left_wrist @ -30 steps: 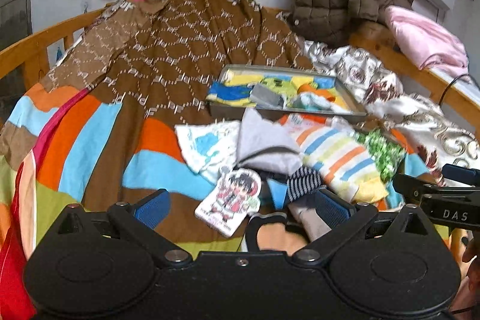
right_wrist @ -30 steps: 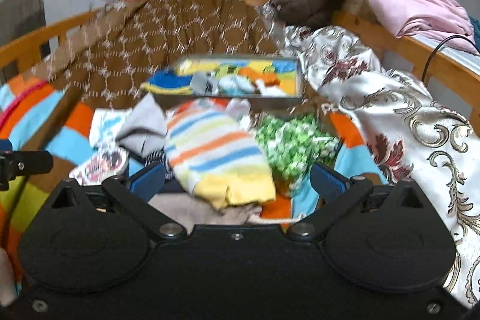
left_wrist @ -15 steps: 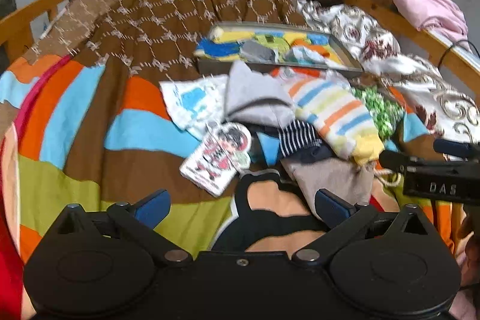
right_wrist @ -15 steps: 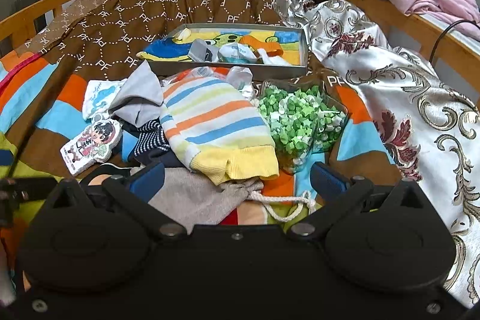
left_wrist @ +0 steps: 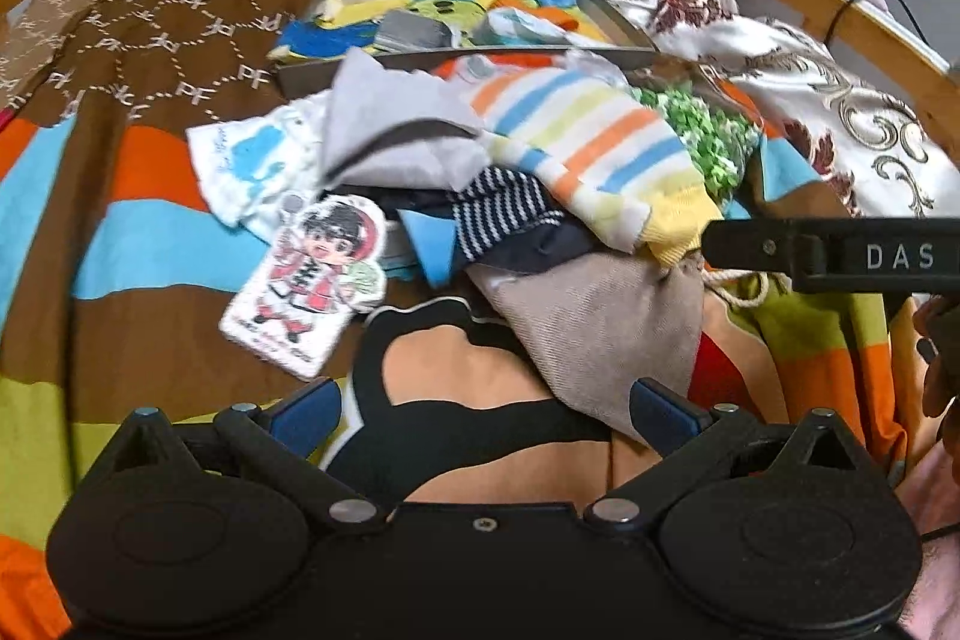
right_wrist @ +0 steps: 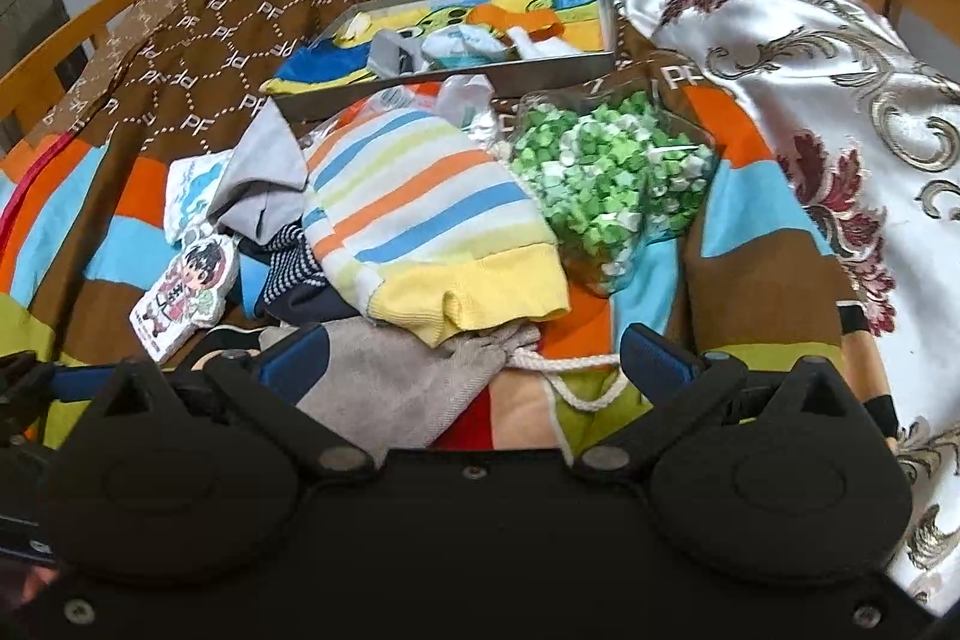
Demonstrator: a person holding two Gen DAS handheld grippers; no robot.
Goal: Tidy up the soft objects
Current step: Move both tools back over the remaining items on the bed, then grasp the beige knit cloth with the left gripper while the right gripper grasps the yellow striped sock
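Right wrist view: grey tray [right_wrist: 540, 72] on the bed already holds a few folded pieces, but the sock pile [right_wrist: 414, 214] lies loose in front of it, both tongs [right_wrist: 474, 358] [left_wrist: 480, 403] wide and empty — mostly undone, I judge.

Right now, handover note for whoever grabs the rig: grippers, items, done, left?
Left gripper: open, empty, low over the blanket near the beige pouch.
Right gripper: open, empty, fingers either side of the same pouch.
Tray at the back already holds a few folded pieces.
Still loose in front of it: striped sock, grey cloth, navy striped sock, pouch, bag of green stars, cartoon card.
Left: pick the soft ones into the tray. Nothing is gripped yet.
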